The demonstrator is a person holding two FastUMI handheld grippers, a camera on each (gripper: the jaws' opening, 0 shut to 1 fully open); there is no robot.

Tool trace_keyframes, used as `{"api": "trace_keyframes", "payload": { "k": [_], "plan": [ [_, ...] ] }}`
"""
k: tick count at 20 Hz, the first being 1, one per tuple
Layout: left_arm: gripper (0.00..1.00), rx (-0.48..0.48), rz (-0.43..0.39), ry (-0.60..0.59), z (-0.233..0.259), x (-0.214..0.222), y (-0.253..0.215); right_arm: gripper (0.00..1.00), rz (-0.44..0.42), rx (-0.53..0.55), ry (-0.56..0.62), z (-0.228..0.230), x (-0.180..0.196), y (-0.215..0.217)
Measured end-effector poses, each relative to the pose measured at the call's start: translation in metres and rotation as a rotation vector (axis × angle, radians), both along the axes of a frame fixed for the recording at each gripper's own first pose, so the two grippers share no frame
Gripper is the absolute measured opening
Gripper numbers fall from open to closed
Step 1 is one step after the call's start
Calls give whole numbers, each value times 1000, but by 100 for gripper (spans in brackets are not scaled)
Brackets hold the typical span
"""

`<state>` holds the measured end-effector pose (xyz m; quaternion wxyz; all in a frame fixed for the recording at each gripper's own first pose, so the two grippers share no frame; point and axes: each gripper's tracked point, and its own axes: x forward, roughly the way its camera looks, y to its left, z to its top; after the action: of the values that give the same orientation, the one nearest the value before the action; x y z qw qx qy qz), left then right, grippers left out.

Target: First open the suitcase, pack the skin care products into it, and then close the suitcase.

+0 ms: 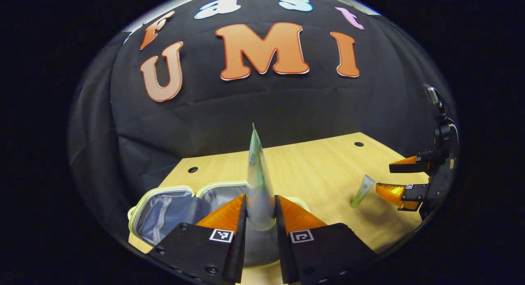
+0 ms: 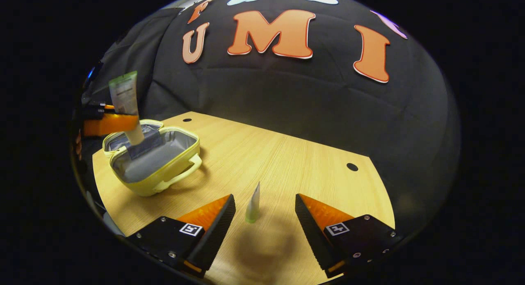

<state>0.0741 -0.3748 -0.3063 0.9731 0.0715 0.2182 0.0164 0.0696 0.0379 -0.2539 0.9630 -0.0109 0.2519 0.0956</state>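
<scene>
The suitcase lies open on the table, so the packing step is in hand. It is a small pale-yellow case with a grey lining and a loop handle on the side facing the middle of the table; its lid is folded back flat.

The left gripper is clamped on a big tube, both fingers pressing its lower part just above the cap. The tube stands cap-down, crimped end up, and hangs right over the open suitcase. In the right gripper view this tube shows a pale body with a green band at the crimp and a cream cap pointing into the case.

A small tube stands well apart from the suitcase, out on the bare wood, on its green cap with its flat end up. The right gripper has its jaws spread wide to either side of it, not touching.

By my reckoning, the next move for the left is to lower the big tube into the lining and let go. The right needs to ease forward and close squarely; the small tube looks light and tippy, so a glancing touch could knock it over.
</scene>
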Motion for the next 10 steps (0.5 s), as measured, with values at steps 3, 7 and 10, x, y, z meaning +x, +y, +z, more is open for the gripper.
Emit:
{"api": "trace_keyframes", "payload": {
  "k": [3,7,10],
  "plan": [
    [35,15,51,6,8,-12,28,91,9,-8,28,-16,7,5],
    [35,23,92,15,12,-29,54,80,21,-17,127,-51,12,14],
    [35,20,117,48,8,-37,73,53,18,45,180,-66,18,29]
  ]
}}
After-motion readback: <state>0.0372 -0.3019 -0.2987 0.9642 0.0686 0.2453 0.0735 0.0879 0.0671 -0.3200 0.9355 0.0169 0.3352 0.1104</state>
